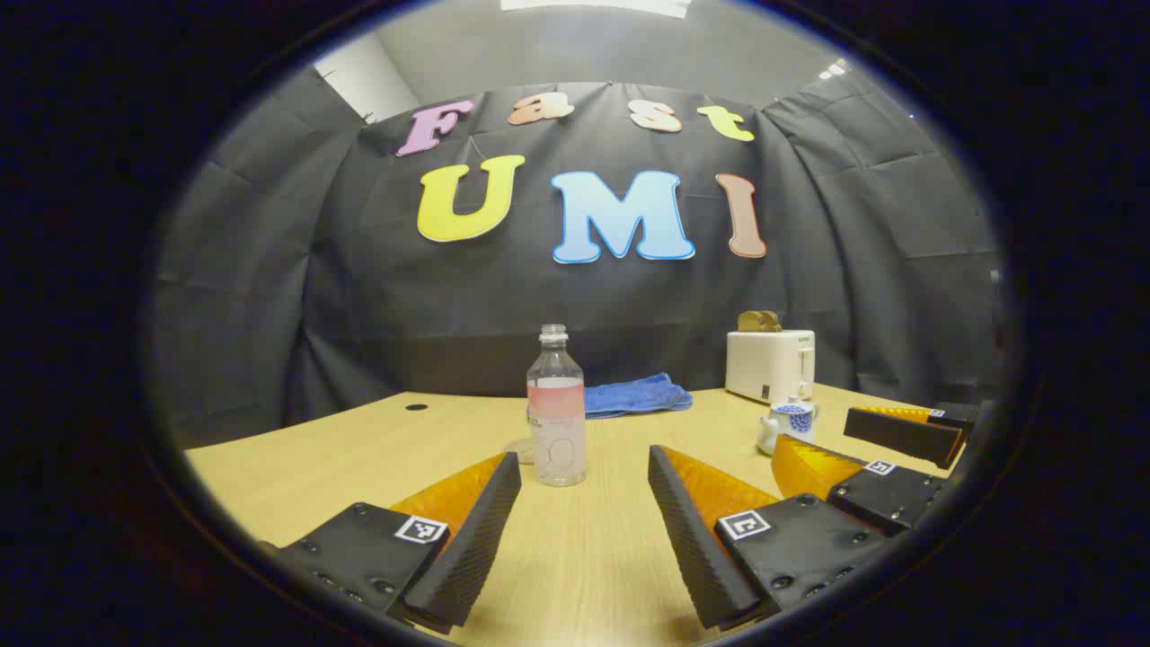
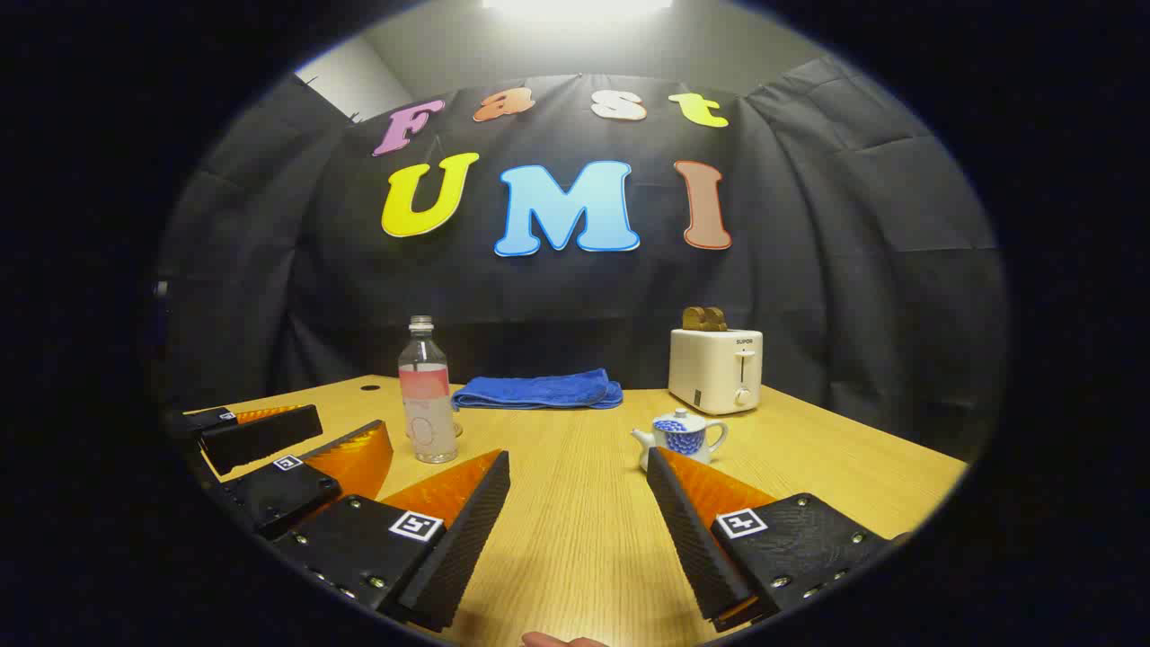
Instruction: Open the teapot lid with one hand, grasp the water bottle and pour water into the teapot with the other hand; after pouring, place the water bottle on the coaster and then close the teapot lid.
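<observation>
Left gripper view: your left tool (image 1: 584, 530) hangs low over the bench (image 1: 296, 467), fingers spread wide, nothing between them. The water bottle (image 1: 556, 409) stands upright dead ahead, cap off as far as the neck shows, part full. A small clear disc, likely the coaster (image 1: 519, 449), lies touching or just beside its base on the left; too small to be sure.

Right gripper view: your right tool (image 2: 579, 530) is spread too, and empty. The teapot (image 2: 678, 438) sits just beyond its right finger, lid (image 2: 680, 416) on, spout to the left. Behind: a blue towel (image 2: 537, 390) and a toaster (image 2: 715, 368), both well apart from the work.

Step in hand, as I judge it: the start, nothing grasped yet. Next move calls for the right tool to swing slightly right and come down over the lid knob (small target, so close gently). Meanwhile the left tool runs straight forward to take the bottle at its waist.
</observation>
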Demonstrator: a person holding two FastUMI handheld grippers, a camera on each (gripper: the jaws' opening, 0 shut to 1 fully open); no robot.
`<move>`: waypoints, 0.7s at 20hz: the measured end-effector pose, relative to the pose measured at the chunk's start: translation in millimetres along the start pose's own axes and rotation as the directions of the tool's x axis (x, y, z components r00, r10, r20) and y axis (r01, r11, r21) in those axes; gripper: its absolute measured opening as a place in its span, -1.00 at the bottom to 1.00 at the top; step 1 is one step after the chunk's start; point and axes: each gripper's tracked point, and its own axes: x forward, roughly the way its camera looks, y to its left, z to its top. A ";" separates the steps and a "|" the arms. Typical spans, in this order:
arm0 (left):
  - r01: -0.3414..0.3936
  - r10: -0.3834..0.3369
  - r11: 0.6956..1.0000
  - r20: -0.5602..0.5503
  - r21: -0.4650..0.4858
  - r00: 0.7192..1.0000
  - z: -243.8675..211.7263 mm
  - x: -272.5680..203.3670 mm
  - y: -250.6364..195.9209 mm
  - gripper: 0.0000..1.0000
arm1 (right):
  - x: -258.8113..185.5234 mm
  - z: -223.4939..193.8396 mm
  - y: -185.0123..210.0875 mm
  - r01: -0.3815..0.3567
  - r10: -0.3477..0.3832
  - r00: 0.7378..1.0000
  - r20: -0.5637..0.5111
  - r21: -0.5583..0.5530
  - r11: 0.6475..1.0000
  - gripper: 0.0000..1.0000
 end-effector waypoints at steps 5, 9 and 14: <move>0.000 0.000 1.000 0.001 0.001 1.000 0.5 -0.8 -0.6 1.00 | -0.1 1.3 -3.6 0.026 -0.026 1.000 0.003 0.000 1.000 0.90; 0.000 0.000 1.000 0.001 0.000 1.000 0.7 -0.7 -0.4 1.00 | 0.7 0.8 -2.7 0.026 -0.026 1.000 0.003 -0.002 1.000 0.89; 0.000 0.000 1.000 0.001 0.000 1.000 -0.3 -0.6 -0.7 1.00 | 0.5 0.4 -3.6 0.029 -0.029 1.000 0.003 -0.001 1.000 0.89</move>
